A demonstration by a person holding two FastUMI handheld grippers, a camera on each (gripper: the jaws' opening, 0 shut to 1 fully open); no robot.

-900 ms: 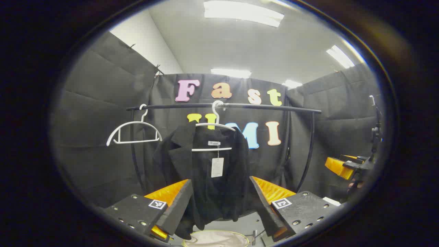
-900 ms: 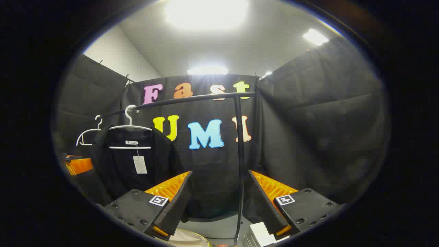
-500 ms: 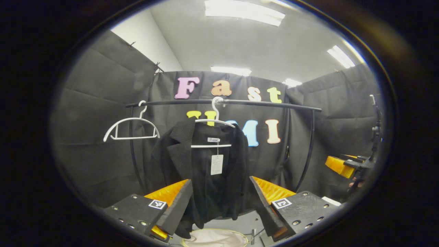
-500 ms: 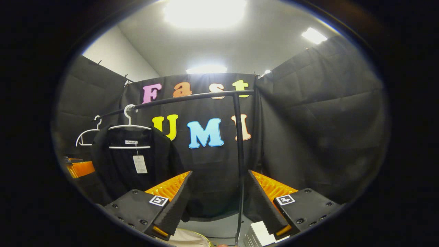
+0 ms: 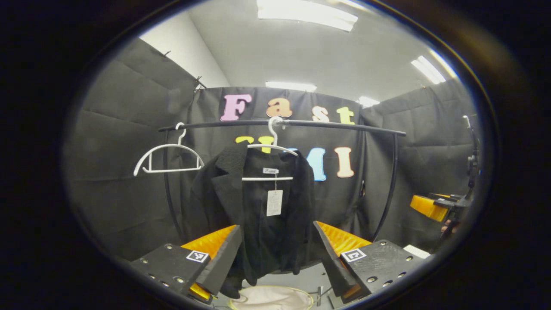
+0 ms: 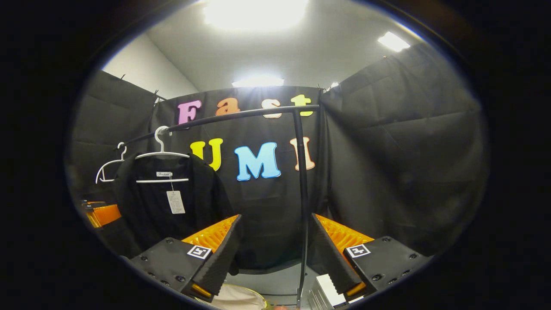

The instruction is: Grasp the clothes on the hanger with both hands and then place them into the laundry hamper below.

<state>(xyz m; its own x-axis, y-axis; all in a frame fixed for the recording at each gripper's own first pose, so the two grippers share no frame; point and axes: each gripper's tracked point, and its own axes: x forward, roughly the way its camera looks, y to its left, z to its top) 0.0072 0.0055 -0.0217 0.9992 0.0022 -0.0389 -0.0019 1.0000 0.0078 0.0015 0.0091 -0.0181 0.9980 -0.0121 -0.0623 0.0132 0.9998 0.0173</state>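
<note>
Black jacket (image 5: 262, 215) hung on a white hanger (image 5: 271, 148) at mid-rail (image 5: 335, 126) — paper tag (image 5: 274, 202) dangling at the collar. An empty white hanger (image 5: 165, 157) sat near the rail's end. Left gripper (image 5: 275, 254) had its fingers spread wide, holding nothing, with the jacket ahead between them. Right gripper (image 6: 273, 254) was likewise wide and empty, facing the rack's upright post (image 6: 301, 193), jacket off to its side. Hamper rim (image 5: 271, 297) showed below the jacket — cream liner inside.
</note>
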